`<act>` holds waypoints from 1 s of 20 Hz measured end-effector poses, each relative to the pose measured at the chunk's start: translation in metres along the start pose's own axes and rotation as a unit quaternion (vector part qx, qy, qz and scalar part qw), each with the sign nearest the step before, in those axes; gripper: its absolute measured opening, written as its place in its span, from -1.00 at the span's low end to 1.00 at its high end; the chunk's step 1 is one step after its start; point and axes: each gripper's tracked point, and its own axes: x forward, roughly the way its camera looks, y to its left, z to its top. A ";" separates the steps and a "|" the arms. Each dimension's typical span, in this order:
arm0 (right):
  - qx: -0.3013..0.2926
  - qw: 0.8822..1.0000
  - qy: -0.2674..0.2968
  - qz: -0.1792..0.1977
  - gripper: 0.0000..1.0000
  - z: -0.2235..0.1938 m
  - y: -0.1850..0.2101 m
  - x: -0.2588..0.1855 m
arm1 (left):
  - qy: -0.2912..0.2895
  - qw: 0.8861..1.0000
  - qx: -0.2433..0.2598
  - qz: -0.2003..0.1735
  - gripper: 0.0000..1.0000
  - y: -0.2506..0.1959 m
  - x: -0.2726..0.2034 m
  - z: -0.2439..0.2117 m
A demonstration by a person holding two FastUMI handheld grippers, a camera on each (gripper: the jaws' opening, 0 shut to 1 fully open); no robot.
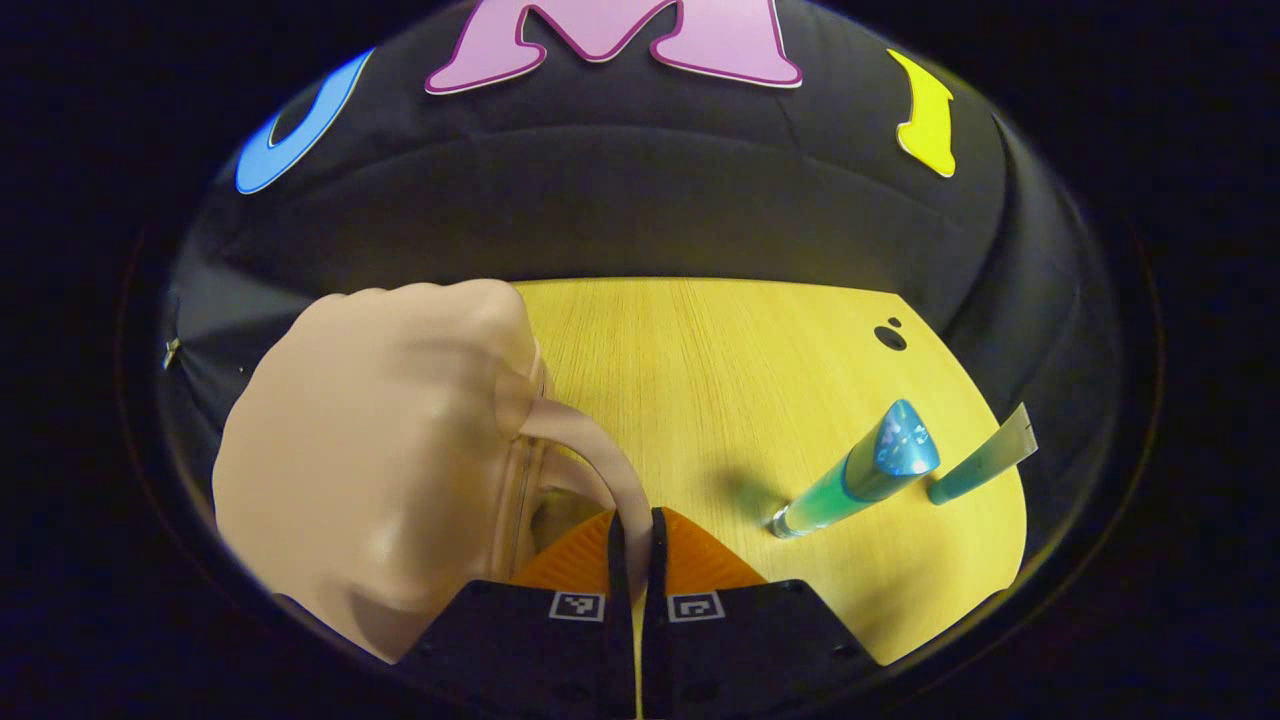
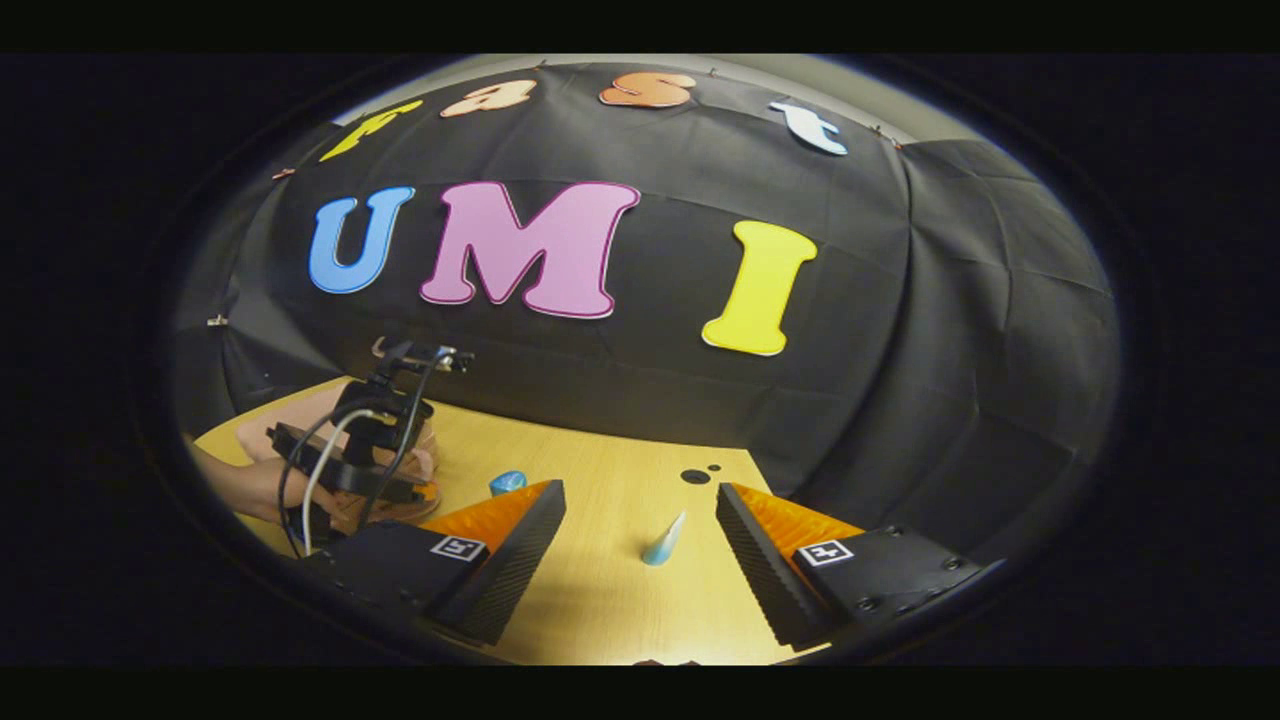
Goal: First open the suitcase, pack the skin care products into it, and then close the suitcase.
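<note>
A small beige suitcase (image 1: pixel 370 450) fills the left of the left gripper view. Its curved handle (image 1: pixel 590 445) arcs down between the fingers of my left gripper (image 1: pixel 636 525), which is shut on it. On the wooden table (image 1: pixel 700 360) to the right lie a teal tube with a blue cap (image 1: pixel 860 470) and a second teal tube (image 1: pixel 985 460). In the right gripper view my right gripper (image 2: pixel 640 535) stands open above the table, with the second teal tube (image 2: pixel 663 540) beyond its fingers. The blue cap (image 2: pixel 507 482) peeks over the left finger. A hand holds the left gripper (image 2: pixel 360 440) at far left.
Two small black holes (image 1: pixel 890 337) mark the table near its back right corner. Black cloth walls close the table at the back and right. The table's right edge (image 1: pixel 1010 540) runs just past the tubes.
</note>
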 end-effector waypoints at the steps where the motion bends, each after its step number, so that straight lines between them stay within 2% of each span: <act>1: 0.002 1.000 -0.001 0.003 0.93 0.001 0.001 0.001 | 0.002 1.000 -0.009 -0.003 -0.85 0.000 -0.007 0.008; 4: 0.006 1.000 -0.009 0.013 0.93 0.006 0.008 0.003 | -0.002 0.999 -0.039 -0.026 -0.87 0.009 -0.041 0.038; 7: 0.016 0.999 -0.010 0.030 0.93 0.008 0.019 0.006 | -0.030 0.998 -0.044 -0.025 -0.87 0.033 -0.083 0.086; 10: 0.020 0.999 -0.017 0.047 0.92 0.013 0.032 0.005 | -0.054 0.998 -0.042 -0.017 -0.87 0.080 -0.130 0.133; 13: 0.019 0.998 -0.018 0.054 0.92 0.014 0.041 0.006 | -0.055 0.997 -0.052 -0.014 -0.87 0.145 -0.166 0.156; 15: 0.036 0.998 0.000 0.057 0.93 0.009 0.048 0.006 | -0.057 0.997 -0.044 0.010 -0.87 0.205 -0.183 0.165; 17: 0.048 0.998 0.009 0.050 0.93 0.009 0.052 0.007 | -0.061 0.996 -0.020 0.057 -0.87 0.273 -0.192 0.170; 18: 0.045 0.998 0.010 0.046 0.93 0.010 0.054 0.008 | -0.062 0.995 -0.009 0.074 -0.78 0.302 -0.192 0.168; 19: 0.043 0.998 0.010 0.045 0.93 0.011 0.056 0.009 | -0.063 0.993 0.004 0.095 -0.87 0.332 -0.192 0.165; 20: 0.044 0.998 0.015 0.050 0.93 0.011 0.059 0.009 | -0.072 0.989 0.022 0.124 -0.87 0.364 -0.190 0.163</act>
